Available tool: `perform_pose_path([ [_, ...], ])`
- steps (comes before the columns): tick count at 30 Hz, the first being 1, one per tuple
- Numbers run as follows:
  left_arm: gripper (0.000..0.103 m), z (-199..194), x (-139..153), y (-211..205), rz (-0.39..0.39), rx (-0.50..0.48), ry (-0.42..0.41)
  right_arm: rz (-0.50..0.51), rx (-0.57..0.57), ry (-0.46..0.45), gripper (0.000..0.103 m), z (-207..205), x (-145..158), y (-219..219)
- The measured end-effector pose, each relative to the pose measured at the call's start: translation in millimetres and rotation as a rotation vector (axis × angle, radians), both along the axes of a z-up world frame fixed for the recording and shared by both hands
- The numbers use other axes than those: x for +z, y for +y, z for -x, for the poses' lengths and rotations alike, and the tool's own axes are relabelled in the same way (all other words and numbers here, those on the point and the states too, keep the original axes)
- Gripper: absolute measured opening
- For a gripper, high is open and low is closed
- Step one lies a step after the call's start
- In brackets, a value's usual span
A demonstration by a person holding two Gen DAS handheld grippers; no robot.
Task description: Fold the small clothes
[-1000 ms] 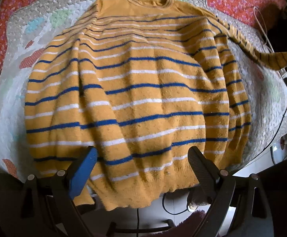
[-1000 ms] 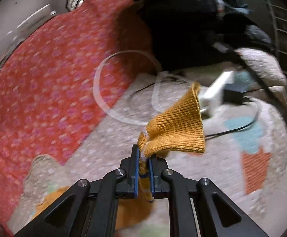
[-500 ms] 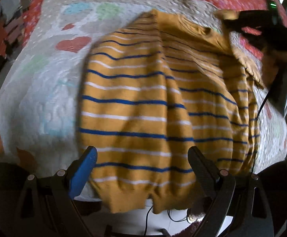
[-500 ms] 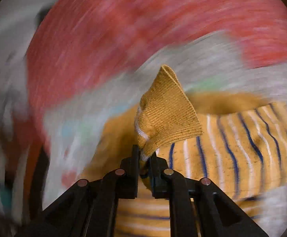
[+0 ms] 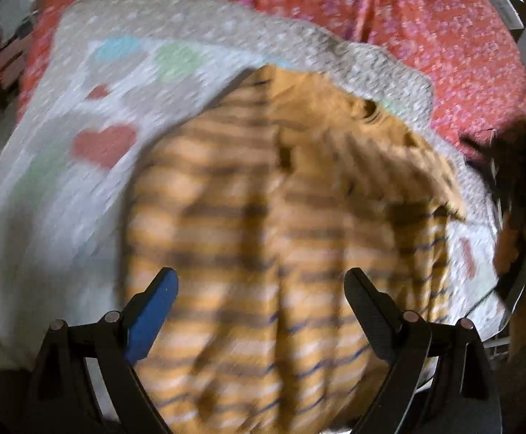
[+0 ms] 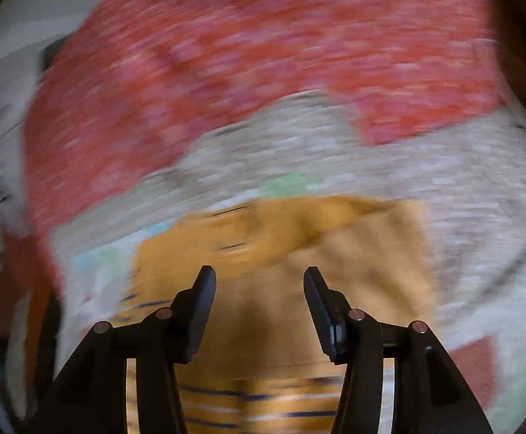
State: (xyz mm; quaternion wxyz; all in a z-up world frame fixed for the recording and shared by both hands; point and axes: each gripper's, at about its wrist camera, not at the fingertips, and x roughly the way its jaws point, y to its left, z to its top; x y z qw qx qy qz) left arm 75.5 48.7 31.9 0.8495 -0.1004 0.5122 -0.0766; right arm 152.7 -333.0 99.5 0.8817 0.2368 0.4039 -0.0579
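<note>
The striped mustard sweater (image 5: 274,253) lies on the pale quilt (image 5: 64,188) with both sleeves folded across its body. The left gripper (image 5: 261,289) and right gripper (image 6: 259,289) hover over it, spread wide and holding nothing. The loose sleeves may slide back out if the next fold drags the knit, and both views are blurred, so a grab could catch the quilt too.

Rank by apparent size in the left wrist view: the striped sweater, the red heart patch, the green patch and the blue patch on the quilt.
1. Sweater, by far the largest.
2. Red heart patch.
3. Green patch and blue patch: too alike to rank, and motion blur smears their edges.
</note>
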Motion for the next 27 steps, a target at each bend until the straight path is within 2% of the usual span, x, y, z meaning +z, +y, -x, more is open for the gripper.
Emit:
perform_pose_path([
  [3,0.093,-42,-3,-23,0.034,-0.035,0.024,-0.018,-0.117,0.039,0.055,15,-11,-54],
  [6,0.093,-91,-18,-46,0.038,-0.057,0.076,-0.123,-0.188,0.071,0.055,27,-26,-89],
  [10,0.093,-140,-52,-70,0.027,-0.062,0.185,-0.188,-0.213,0.079,0.055,32,-36,-106],
  [12,0.086,-154,-64,-77,-0.005,-0.045,0.207,-0.198,-0.197,0.084,0.055,31,-38,-104],
  [13,0.074,-156,-66,-80,-0.041,-0.042,0.199,-0.2,-0.185,0.088,0.055,29,-40,-101],
  [14,0.049,-159,-65,-83,-0.083,-0.037,0.186,-0.2,-0.175,0.091,0.055,26,-42,-96],
  [15,0.035,-161,-63,-85,-0.112,-0.039,0.18,-0.198,-0.163,0.095,0.055,23,-43,-93],
  [16,0.012,-165,-59,-85,-0.11,-0.048,0.182,-0.197,-0.156,0.098,0.055,20,-45,-89],
  [18,0.01,-171,-51,-78,-0.104,-0.029,0.176,-0.2,-0.147,0.101,0.055,16,-47,-84],
  [21,0.01,-179,-36,-67,-0.183,0.035,0.114,-0.214,-0.146,0.102,0.055,10,-49,-78],
  [24,0.01,-185,-37,-60,-0.283,0.076,0.095,-0.231,-0.14,0.113,0.055,6,-55,-71],
  [27,0.011,-190,-46,-55,-0.28,0.073,0.119,-0.229,-0.108,0.143,0.055,0,-64,-59],
])
